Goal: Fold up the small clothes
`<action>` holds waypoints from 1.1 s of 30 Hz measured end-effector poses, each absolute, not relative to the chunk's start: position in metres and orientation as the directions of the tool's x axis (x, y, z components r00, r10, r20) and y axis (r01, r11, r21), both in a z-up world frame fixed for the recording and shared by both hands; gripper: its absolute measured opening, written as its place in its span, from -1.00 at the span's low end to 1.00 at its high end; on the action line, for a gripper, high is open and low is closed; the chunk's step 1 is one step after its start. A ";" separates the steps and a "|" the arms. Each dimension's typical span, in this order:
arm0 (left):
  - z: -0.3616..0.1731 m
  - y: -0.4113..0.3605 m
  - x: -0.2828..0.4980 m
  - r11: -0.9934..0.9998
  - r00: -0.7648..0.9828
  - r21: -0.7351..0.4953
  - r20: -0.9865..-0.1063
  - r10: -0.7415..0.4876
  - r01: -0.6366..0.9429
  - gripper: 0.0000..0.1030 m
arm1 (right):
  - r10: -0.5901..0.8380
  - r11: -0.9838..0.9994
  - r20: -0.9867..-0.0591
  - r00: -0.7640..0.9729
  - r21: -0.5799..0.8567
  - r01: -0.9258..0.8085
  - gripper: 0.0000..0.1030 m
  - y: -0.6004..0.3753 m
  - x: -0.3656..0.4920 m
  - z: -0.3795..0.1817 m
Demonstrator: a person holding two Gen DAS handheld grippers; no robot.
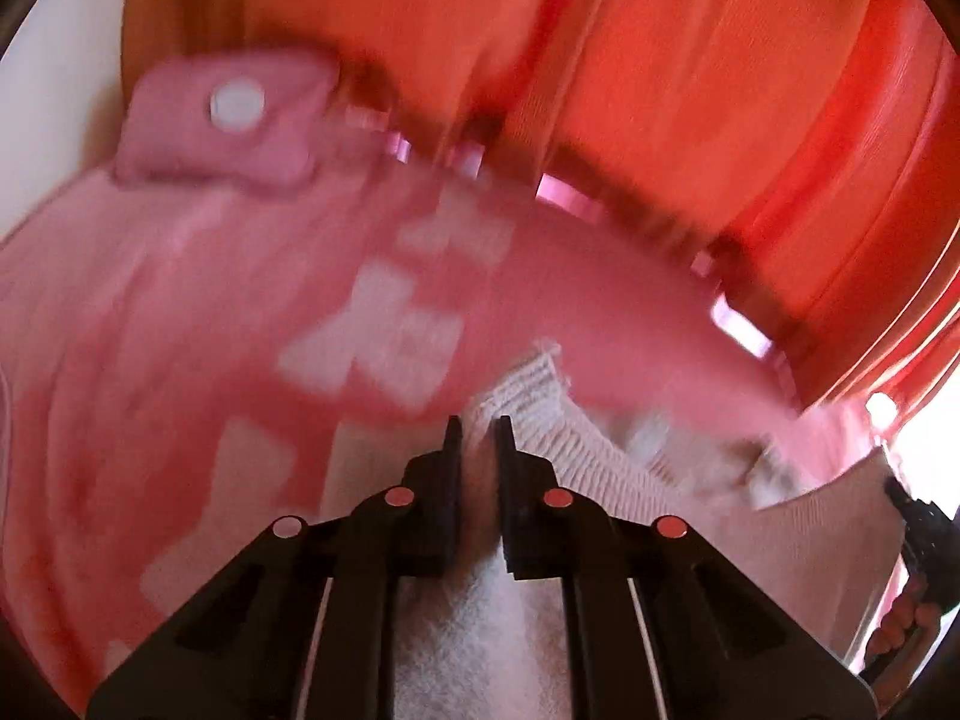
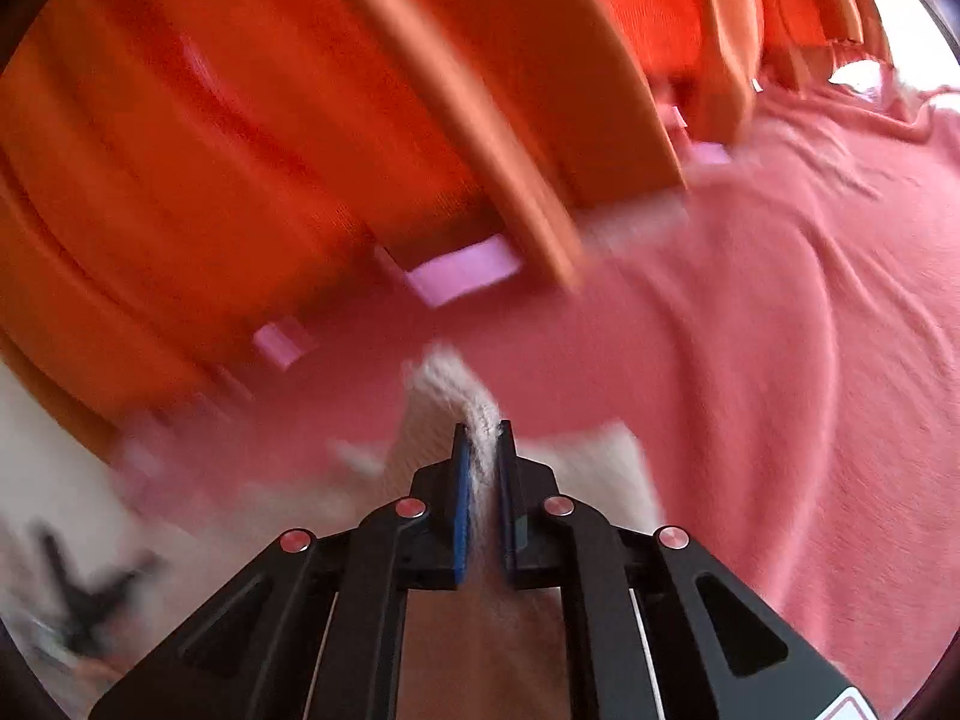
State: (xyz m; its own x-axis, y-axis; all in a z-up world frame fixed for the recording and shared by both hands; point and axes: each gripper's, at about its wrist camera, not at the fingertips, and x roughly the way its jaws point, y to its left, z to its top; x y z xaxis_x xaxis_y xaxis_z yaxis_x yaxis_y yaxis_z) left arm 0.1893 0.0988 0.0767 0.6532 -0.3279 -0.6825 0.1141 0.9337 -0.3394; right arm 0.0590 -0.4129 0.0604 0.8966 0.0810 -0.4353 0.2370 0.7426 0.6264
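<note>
While both frames are smeared with motion blur, the left gripper [image 1: 478, 420] is seen with its two black fingers pinched on a pale knit garment [image 1: 540, 402], whose ribbed edge pokes out just past the fingertips and whose fuzzy body trails back between the arms toward the camera. To that gripper's right, the garment stretches off in a smooth pale sheet toward the frame's edge, where a dark piece of hardware [image 1: 918, 534] shows; it is too blurred to identify. Ahead and to the left lies a pink bedspread [image 1: 150, 300] marked with paler blocky patches, and a pink pillow [image 1: 228, 120] bearing a round white spot sits well beyond the fingers, up and left. Orange curtains [image 1: 600, 48] hang across the far side.

From the right wrist, the right gripper [image 2: 482, 427] likewise clamps a cream ribbed fold of the same garment [image 2: 456, 384], the cloth bunched between blue-lined pads [image 2: 461, 510] and rising just past the tips. Plain pink bedspread [image 2: 780, 330] spreads ahead and to its right, with the curtains [image 2: 210, 150] beyond on the left.
</note>
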 end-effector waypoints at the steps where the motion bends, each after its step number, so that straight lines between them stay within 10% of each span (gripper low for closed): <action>1: 0.082 0.101 0.190 0.930 0.670 -0.349 -0.664 -0.332 0.115 -0.82 | 0.076 0.737 -0.387 0.919 0.643 0.209 -0.86 -0.415 0.053 0.066; 6: 0.036 0.096 0.217 0.963 0.555 -0.267 -0.798 -0.236 0.027 -0.82 | -0.018 0.726 -0.763 0.646 0.434 0.533 -0.86 -0.431 0.095 -0.011; 10: 0.047 0.093 0.211 0.967 0.592 -0.251 -0.773 -0.226 0.042 -0.81 | 0.004 0.722 -0.621 0.784 0.544 0.427 -0.87 -0.433 0.076 0.019; 14: 0.024 0.089 0.219 0.978 0.530 -0.208 -0.826 -0.190 0.025 -0.81 | 0.026 0.719 -0.794 0.608 0.437 0.540 -0.86 -0.437 0.098 -0.027; 22: 0.052 0.084 0.199 0.985 0.609 -0.172 -0.782 -0.132 -0.008 -0.49 | -0.074 0.749 -0.632 0.772 0.475 0.461 -0.69 -0.425 0.072 0.030; 27: 0.087 0.055 0.160 0.940 0.708 -0.298 -0.627 -0.325 0.168 0.18 | 0.239 0.870 -0.578 0.781 0.485 0.093 -0.69 -0.341 0.098 0.042; 33: 0.053 -0.012 0.151 0.943 0.592 -0.166 -0.743 -0.312 0.288 0.27 | 0.385 0.910 -0.737 0.555 0.404 -0.096 -0.68 -0.237 0.132 0.000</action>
State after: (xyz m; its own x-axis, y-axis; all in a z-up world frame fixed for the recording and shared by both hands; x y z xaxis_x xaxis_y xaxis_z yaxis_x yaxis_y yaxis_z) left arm 0.1515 -0.0115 0.0529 0.5919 -0.3122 -0.7431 0.2884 0.9429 -0.1664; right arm 0.1325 -0.2368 0.0000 0.5554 0.3853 -0.7370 -0.0957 0.9099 0.4036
